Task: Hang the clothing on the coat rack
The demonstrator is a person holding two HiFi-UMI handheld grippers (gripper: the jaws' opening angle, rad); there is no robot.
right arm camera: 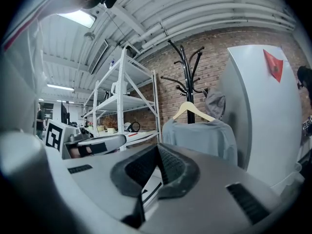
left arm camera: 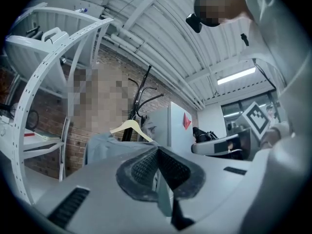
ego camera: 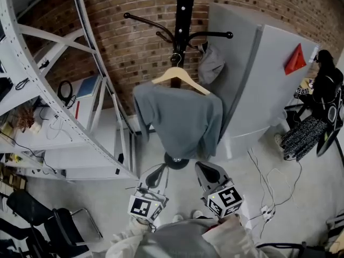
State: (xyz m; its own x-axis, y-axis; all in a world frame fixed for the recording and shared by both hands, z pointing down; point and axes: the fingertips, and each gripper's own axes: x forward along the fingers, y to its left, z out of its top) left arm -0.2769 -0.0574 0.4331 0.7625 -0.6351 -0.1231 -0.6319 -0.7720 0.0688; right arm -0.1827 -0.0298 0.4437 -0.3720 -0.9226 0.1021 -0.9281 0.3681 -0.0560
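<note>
Left gripper (ego camera: 156, 175) and right gripper (ego camera: 206, 171) sat low, side by side, jaws together and empty, facing grey shirt (ego camera: 180, 122) on coat rack (ego camera: 183, 15).

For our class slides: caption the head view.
Grey shirt on a wooden hanger hangs from the black coat rack; left gripper and right gripper, jaws shut, empty below.
</note>
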